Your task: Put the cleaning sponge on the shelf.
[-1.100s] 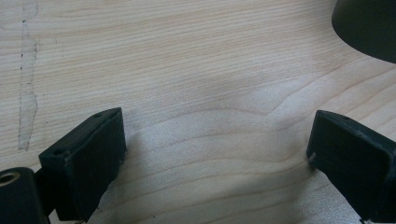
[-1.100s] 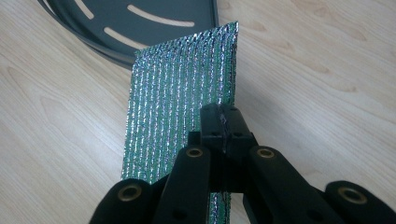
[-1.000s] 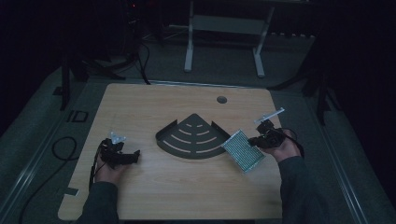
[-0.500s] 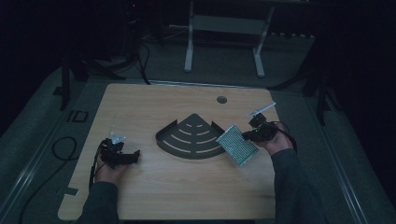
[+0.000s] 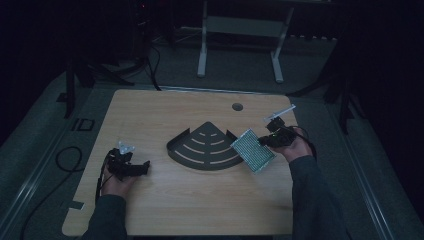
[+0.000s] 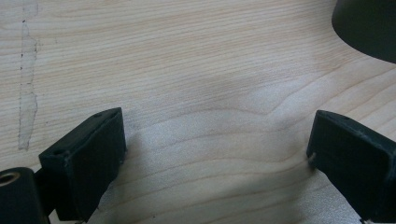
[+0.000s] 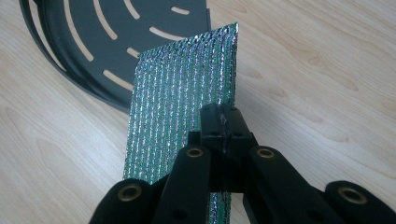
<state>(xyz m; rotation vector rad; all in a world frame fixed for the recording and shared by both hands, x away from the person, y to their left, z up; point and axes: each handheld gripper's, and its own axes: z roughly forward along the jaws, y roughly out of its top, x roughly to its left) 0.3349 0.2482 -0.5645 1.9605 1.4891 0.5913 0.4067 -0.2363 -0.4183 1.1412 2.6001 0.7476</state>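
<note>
- Gripping a shiny green ribbed sheet [image 7: 182,102] at its edge, the right gripper [image 7: 223,122] holds it centre-right of the high view, over the slotted black tray [image 5: 205,150] edge
- Left gripper [image 6: 215,149] released, jaws wide apart over bare table [image 6: 187,56], lower left

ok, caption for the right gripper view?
Right gripper clamps a glittery green sheet beside the slotted black tray.
</note>
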